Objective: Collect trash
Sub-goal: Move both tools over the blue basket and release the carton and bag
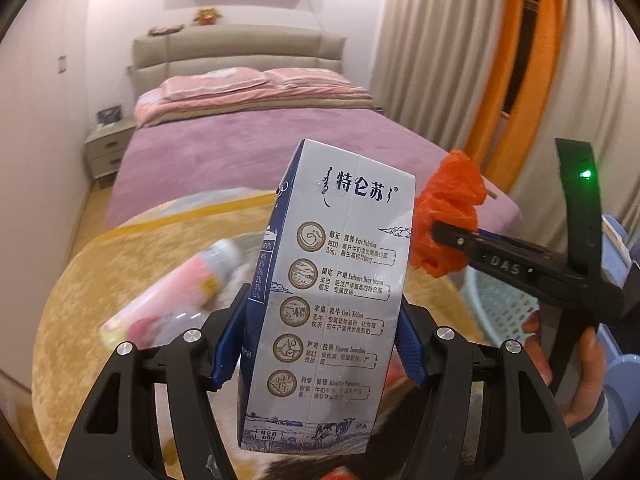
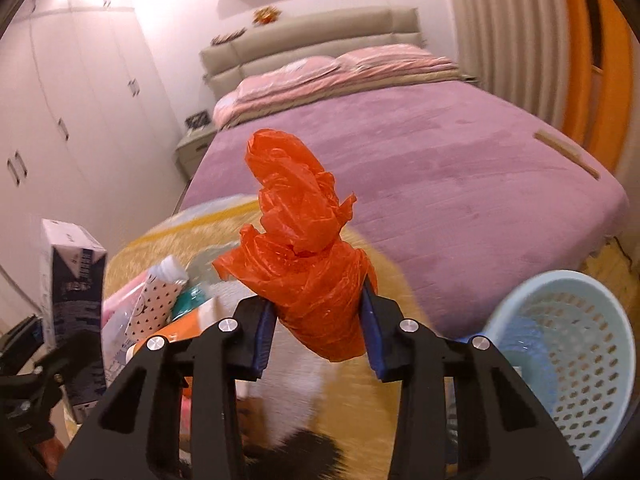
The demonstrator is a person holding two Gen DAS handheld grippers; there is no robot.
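Milk carton point(image 1: 328, 300) sits upright between the blue pads of my left gripper point(image 1: 318, 344), which is clamped on its two narrow sides near the lower half; the printed face is turned toward the camera. Crumpled orange plastic bag point(image 2: 308, 256) is pinched between the pads of my right gripper point(image 2: 318, 336), its loose top sticking up past the fingertips. From the left side, I see my right gripper off to the right of the carton and slightly ahead, carrying the same bag, with my right hand point(image 1: 576, 372) on its handle. Pale blue perforated basket point(image 2: 572, 364) stands low to the right of my right gripper, near it but apart. More litter, including a pink bottle point(image 1: 176, 292), lies blurred on the yellow rug point(image 1: 132, 256) below and left of the left gripper. Ahead of both is a bed with a purple cover point(image 2: 440, 168).
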